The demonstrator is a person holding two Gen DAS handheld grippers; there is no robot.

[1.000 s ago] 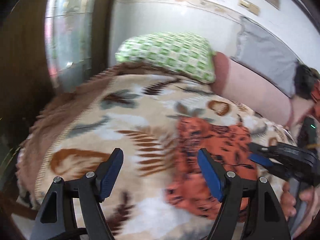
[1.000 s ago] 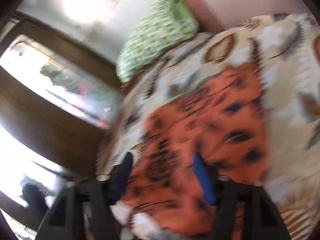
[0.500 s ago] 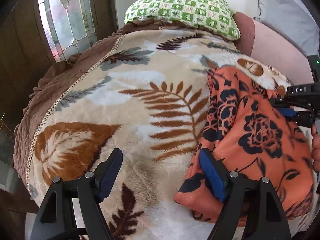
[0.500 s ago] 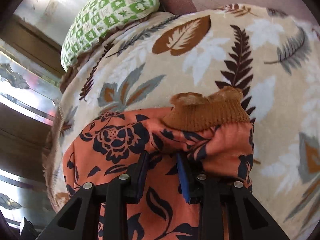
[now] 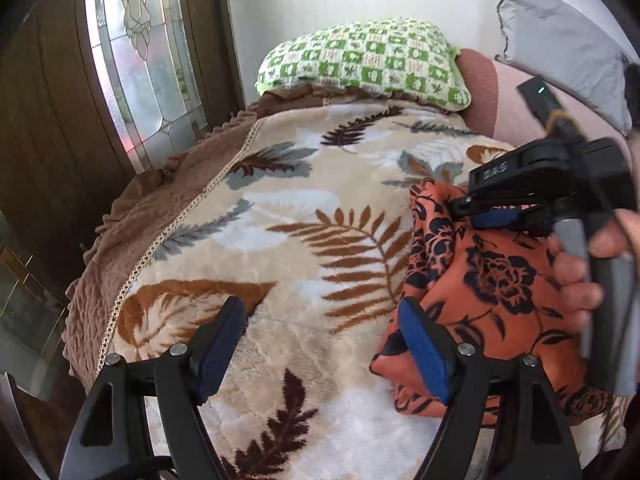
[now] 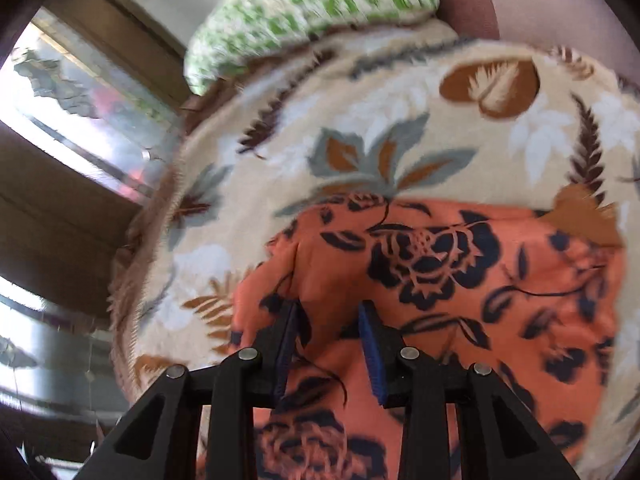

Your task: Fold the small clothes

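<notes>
An orange garment with a dark flower print [image 5: 492, 280] lies folded on the right side of the leaf-patterned blanket [image 5: 280, 216]. My left gripper [image 5: 320, 308] hangs open over the blanket, with its right pad [image 5: 420, 344] at the garment's near left edge. A hand [image 5: 576, 280] holds my right gripper [image 5: 460, 212] low over the garment's far left part. In the right wrist view the right gripper [image 6: 328, 308] has its jaws opening. Loose orange garment [image 6: 440, 264] lies between them, and the pads do not press it. A brown ribbed band [image 6: 580, 216] pokes out at the far right edge.
A green checked pillow [image 5: 360, 60] lies at the head of the bed, with a pink bolster [image 5: 484, 92] and a grey cushion [image 5: 560, 40] to its right. A leaded glass window [image 5: 140, 60] in dark wood stands to the left. The blanket's brown frilled border [image 5: 160, 208] marks the bed's left edge.
My right gripper has swept left across the garment, so the brown band now lies far to the right, and its jaws stand a little wider. The left gripper has sunk towards the blanket.
</notes>
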